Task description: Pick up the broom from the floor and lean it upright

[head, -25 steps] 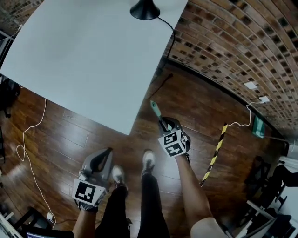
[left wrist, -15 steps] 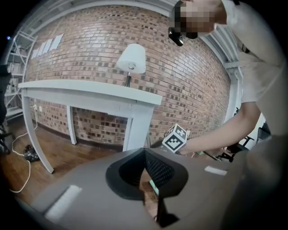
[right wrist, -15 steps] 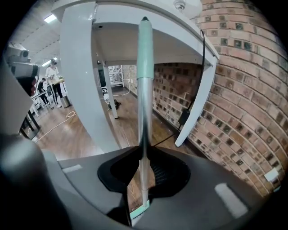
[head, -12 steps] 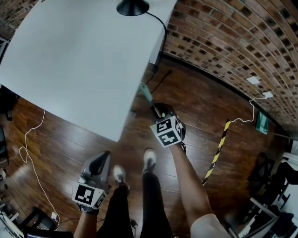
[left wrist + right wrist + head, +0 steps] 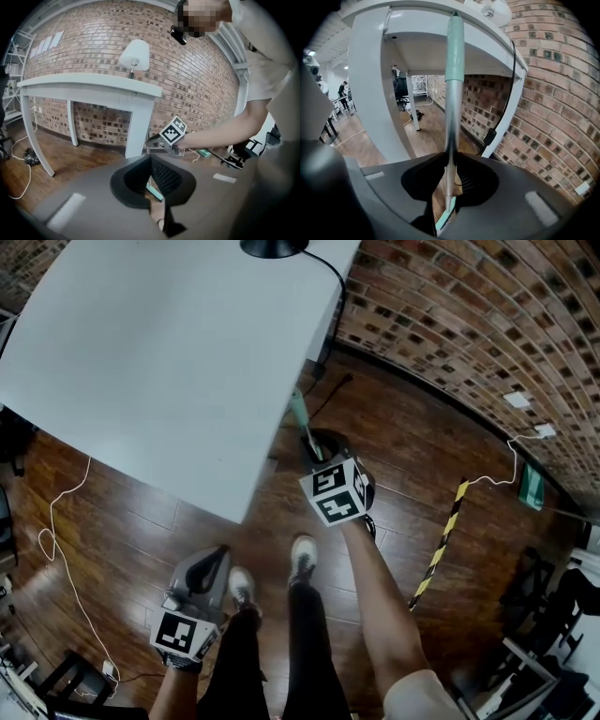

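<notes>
Holding the broom (image 5: 453, 93) upright in my right gripper (image 5: 449, 183), I have the fingers pinching its metal handle low down. They have just eased apart a touch, but the pads press on it. I judge the grip sits low so the teal top can tip against the bench (image 5: 169, 352). The broom stands at the bench's corner nearest the wall (image 5: 469, 324). Whether its foot touches the floor (image 5: 141, 521) I cannot tell.

My left gripper (image 5: 210, 563) hangs on the bench's near side, well apart from it. Its fingers are pressed together on nothing, since one hold seems enough.

The right gripper view shows the handle rising to the bench's edge, while the head view gives only a short teal stub. The left gripper view shows the lamp (image 5: 134, 54) shade on the bench, but the head view shows only its dark base.
</notes>
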The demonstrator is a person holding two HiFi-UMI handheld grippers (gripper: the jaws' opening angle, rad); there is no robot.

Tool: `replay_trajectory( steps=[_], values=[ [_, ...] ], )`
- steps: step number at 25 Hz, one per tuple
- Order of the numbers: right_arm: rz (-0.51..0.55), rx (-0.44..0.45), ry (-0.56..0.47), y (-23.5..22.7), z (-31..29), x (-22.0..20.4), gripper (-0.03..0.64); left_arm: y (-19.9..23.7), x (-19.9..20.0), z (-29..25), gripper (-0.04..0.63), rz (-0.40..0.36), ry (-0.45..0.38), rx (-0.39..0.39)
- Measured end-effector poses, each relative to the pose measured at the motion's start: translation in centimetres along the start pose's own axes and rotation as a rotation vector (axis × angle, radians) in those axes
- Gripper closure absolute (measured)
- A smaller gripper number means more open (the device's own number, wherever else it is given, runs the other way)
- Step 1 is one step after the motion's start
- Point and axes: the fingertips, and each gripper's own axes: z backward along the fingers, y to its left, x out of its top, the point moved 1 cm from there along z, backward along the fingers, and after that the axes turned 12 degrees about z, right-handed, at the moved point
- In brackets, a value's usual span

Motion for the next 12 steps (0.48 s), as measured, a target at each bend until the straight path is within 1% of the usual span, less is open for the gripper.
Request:
replay_trajectory(
  steps=[2, 3, 5, 7, 12],
  values=[
    [0.009, -0.02, -0.005, -0.2, -0.1, 0.1, 0.515, 0.1, -0.2, 0.1, 0.595, 0.022, 0.014, 0.001],
    [0.01, -0.031, -0.009, -0.3, -0.2, 0.1, 0.512, 0.3, -0.2, 0.1, 0.595, 0.018, 0.007, 0.001],
    [-0.001, -0.041, -0.019, -0.4, -0.3, 0.0, 0.476, 1.0, -0.5, 0.1, 0.595, 0.002, -0.008, 0.007],
    [-0.018, -0.035, -0.034, -0.5, -0.5, 0.2, 0.448, 1.3, -0.8, 0.1, 0.595, 0.008, -0.009, 0.013],
    [-0.055, -0.045, -0.043, -1.4, -0.9, 0.0, 0.446, 1.6, -1.2, 0.1, 0.595, 0.033, 0.001, 0.022]
  ],
)
